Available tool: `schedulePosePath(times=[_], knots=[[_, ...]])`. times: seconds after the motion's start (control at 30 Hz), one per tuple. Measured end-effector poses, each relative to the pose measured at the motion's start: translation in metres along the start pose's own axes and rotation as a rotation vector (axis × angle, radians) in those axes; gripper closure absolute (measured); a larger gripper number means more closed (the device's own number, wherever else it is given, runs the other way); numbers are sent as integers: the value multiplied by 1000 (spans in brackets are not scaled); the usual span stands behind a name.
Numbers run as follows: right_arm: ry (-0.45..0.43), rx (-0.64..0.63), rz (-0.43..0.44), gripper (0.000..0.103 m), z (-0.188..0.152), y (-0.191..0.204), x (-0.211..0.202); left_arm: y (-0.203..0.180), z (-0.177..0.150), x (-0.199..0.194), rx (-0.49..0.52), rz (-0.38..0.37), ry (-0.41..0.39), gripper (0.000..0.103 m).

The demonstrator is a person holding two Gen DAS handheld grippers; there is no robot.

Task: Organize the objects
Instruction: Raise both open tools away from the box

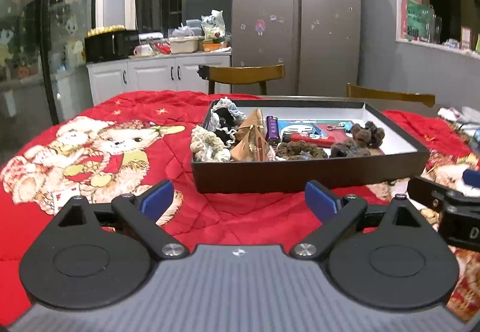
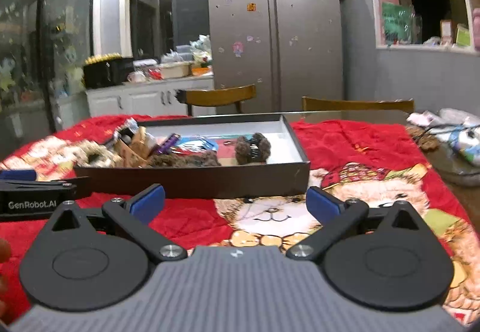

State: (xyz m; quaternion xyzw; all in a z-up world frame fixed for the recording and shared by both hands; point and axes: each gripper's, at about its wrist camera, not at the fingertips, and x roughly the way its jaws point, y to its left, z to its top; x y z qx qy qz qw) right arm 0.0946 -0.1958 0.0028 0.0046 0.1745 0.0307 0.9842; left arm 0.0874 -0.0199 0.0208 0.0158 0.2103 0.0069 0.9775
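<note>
A shallow black box with a white inside sits on the red bear-print cloth. It holds several scrunchies, a brown fluffy hair clip, a purple lighter, a red case and tan folded paper. A cream scrunchie hangs over the box's left rim. My left gripper stands open just short of the box, nothing between its blue pads. My right gripper is also open and empty, near the box's front right corner.
Two wooden chairs stand behind the table. A steel fridge and a cluttered white counter lie further back. Loose items and cables lie at the table's right end. The other gripper shows at the left.
</note>
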Motion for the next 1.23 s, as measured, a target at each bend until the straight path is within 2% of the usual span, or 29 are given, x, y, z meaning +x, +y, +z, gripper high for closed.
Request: schedulePosePath(times=[0.1,0.27,1.23], knots=[[-1,-15,-8,0,-1,2,-1,-7,-3,2,33,-11,13,7],[21,9,-23,0,0,-2,2,-10,-8,12,27,-40,82,7],[61,16,5,0,1,-4,6,-10,-9,18,24,-19,93,7]])
